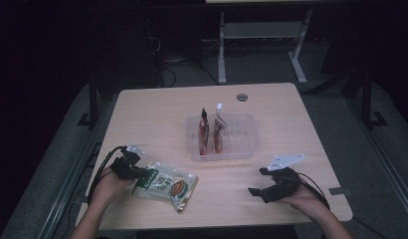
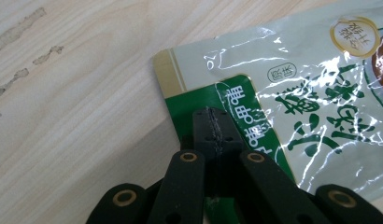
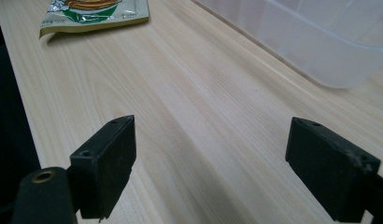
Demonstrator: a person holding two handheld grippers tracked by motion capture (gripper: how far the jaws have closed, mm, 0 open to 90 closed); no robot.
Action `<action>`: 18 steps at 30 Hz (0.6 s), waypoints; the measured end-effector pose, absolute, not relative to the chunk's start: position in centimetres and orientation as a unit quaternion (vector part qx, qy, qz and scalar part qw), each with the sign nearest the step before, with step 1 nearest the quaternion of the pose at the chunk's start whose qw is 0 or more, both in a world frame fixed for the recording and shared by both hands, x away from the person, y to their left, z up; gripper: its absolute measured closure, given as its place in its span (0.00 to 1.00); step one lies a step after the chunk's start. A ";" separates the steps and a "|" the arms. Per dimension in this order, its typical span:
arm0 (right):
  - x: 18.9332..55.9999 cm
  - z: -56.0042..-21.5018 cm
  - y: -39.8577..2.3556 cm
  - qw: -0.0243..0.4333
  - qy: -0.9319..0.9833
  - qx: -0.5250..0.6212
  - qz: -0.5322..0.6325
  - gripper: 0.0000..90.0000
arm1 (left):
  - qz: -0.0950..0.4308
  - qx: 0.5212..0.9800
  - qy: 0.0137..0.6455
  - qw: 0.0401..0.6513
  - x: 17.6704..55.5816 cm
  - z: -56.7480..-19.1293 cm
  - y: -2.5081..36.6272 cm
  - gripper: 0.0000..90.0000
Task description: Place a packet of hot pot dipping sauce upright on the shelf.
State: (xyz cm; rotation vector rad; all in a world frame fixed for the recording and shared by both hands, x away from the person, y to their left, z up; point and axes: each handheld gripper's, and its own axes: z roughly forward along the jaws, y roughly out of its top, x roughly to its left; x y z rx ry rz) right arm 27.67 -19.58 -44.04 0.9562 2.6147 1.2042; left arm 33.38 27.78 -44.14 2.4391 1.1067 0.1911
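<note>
Snack pouch (image 1: 165, 184), lower left: light, crinkly, slippery film; left gripper (image 2: 213, 122) clenched on its flat sealed corner. Right gripper (image 3: 210, 165) released.

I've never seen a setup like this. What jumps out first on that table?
The green and white snack packet near the front left of the wooden table, pinched at its corner by the left gripper. Mid-table stands a clear plastic tub with two upright sachets inside. The right gripper hangs open at front right, holding nothing.
</note>
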 end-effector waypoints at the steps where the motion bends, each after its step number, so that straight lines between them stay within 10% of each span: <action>1: 27.7 -44.1 -19.6 0.054 0.861 0.315 0.396 0.17 | 0.070 0.885 0.401 0.226 33.5 -44.2 27.7 1.00; 18: 27.8 -44.2 -19.5 0.056 0.862 0.312 0.395 0.18 | 0.083 0.890 0.378 0.242 36.2 -44.6 24.9 1.00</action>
